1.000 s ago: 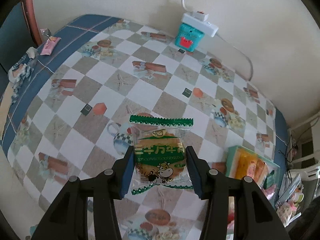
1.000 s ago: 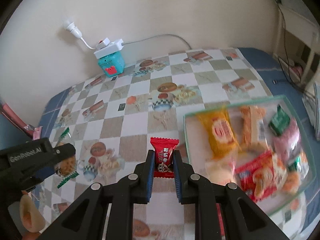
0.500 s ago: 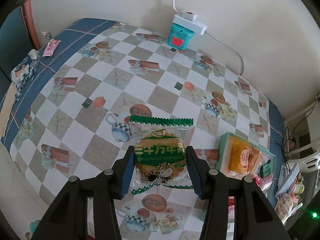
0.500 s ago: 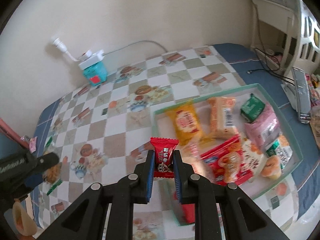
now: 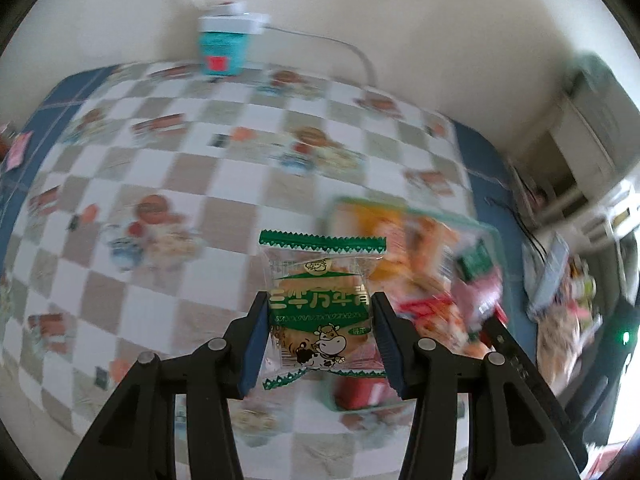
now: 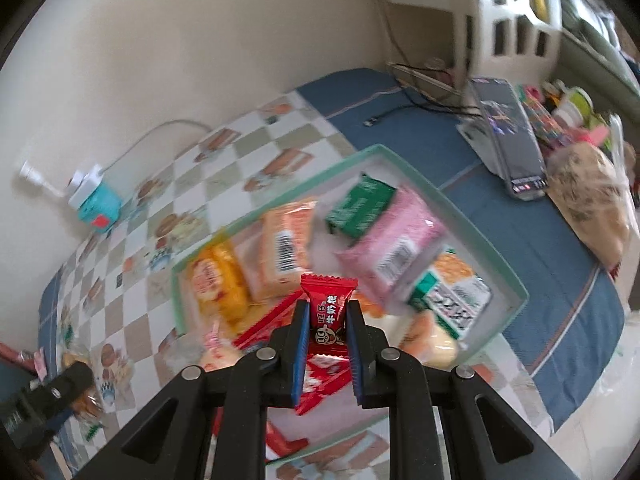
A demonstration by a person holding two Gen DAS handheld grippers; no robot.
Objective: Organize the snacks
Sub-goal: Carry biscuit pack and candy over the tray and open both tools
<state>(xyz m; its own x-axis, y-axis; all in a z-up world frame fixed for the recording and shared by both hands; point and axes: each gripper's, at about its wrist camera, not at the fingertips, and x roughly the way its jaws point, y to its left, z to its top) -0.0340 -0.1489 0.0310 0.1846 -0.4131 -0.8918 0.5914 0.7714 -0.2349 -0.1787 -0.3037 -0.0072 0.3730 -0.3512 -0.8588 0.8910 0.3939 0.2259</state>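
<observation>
right tool (image 6: 327, 318) pinches red candy (image 6: 328, 306) over tray (image 6: 486, 250) | left tool (image 5: 318, 330) grips biscuit pack (image 5: 320, 308); tray (image 5: 490, 234) at 2 o'clock, probably nearer right

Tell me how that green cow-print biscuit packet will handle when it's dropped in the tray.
The biscuit packet looks light and crinkly; its loose film ends would probably flop. The round biscuit inside seems brittle, so a drop might crack it. It would likely land flat among the snacks in the tray, not roll.

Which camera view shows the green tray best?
The right wrist view: the green tray shows nearly whole, rim and snacks inside, below the right gripper. In the left wrist view the tray is blurred and partly hidden.
</observation>
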